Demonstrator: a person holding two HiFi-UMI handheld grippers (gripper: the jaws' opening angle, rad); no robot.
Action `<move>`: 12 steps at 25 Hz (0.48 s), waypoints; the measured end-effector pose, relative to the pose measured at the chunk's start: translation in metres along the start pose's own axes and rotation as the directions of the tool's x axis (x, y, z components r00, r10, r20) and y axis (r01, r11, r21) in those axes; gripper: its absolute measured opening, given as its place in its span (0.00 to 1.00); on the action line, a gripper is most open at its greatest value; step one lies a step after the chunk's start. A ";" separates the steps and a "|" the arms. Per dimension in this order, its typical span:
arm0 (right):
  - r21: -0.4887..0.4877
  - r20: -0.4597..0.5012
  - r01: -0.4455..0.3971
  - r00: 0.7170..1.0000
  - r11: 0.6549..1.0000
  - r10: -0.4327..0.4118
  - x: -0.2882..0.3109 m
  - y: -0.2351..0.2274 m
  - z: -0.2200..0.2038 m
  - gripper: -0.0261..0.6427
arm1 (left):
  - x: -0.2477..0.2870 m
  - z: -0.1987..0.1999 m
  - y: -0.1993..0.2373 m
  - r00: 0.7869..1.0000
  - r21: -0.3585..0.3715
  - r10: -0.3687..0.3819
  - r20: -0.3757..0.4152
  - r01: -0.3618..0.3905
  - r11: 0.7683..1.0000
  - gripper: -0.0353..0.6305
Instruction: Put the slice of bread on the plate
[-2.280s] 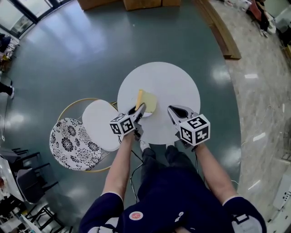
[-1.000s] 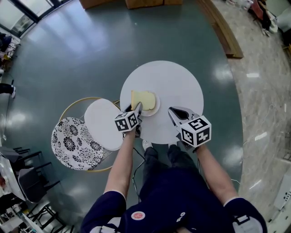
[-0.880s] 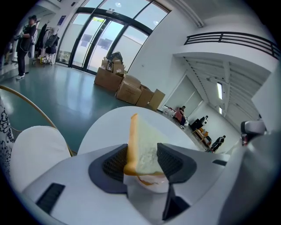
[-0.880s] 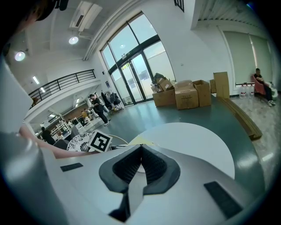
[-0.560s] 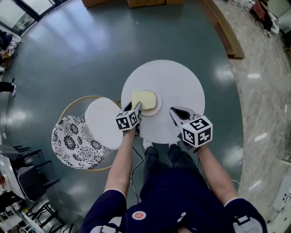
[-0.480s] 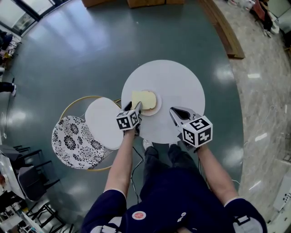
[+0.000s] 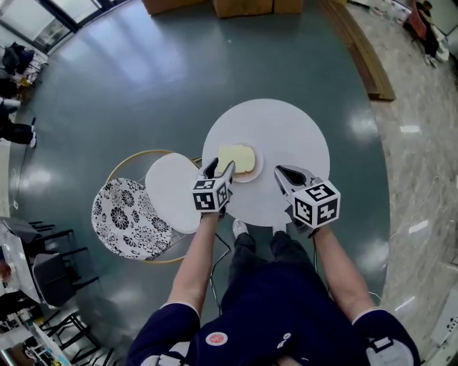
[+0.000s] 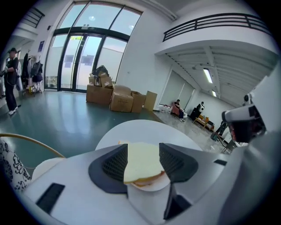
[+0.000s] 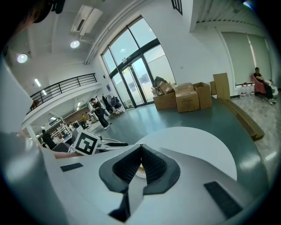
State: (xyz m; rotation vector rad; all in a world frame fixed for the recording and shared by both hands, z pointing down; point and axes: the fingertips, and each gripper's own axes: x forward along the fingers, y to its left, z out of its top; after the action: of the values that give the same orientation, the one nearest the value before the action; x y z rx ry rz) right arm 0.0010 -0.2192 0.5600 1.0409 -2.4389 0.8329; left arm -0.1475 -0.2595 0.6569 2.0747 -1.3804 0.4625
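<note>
A pale slice of bread (image 7: 237, 157) lies flat on a small plate (image 7: 250, 174) near the front of the round white table (image 7: 286, 129). My left gripper (image 7: 220, 167) hovers just in front of the plate, and its jaws are opening. In the left gripper view the bread (image 8: 142, 161) shows between the pads, which stand apart from it, and the plate (image 8: 151, 184) peeks out beneath it. My right gripper (image 7: 281, 171) is shut and empty over the table's front right. The right gripper view shows its jaws (image 9: 141, 148) closed together.
Left of the table a gold-framed stool carries a black-and-white patterned cushion (image 7: 118, 218) and a plain white round pad (image 7: 175, 191). Cardboard boxes (image 7: 243, 6) stand across the green floor. Wooden planks (image 7: 365, 43) lie at the right. People stand far off at the left (image 8: 11, 79).
The bread was tilted in my left gripper and now lies flat on the plate. The left gripper has let go, opened and lifted a little. My right gripper stayed still.
</note>
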 end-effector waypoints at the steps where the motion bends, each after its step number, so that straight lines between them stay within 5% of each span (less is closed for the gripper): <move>1: 0.001 0.006 -0.001 1.000 1.000 0.001 0.000 0.000 0.001 0.05 | -0.006 0.005 -0.007 1.000 0.016 -0.023 0.017 0.023 1.000 0.40; 4: 0.001 0.024 -0.006 1.000 1.000 0.006 0.000 0.001 0.005 0.05 | -0.024 0.019 -0.030 0.994 0.058 -0.085 0.069 0.081 0.995 0.39; 12: -0.010 0.088 -0.062 0.994 0.998 0.063 -0.011 0.015 0.024 0.05 | -0.072 0.052 -0.087 0.976 0.170 -0.155 0.154 0.128 0.977 0.13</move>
State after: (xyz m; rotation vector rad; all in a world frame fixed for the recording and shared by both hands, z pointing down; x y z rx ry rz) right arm -0.0053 -0.2204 0.5301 1.0239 -2.5580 0.8129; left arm -0.0991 -0.2177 0.5501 2.3709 -1.3122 0.3558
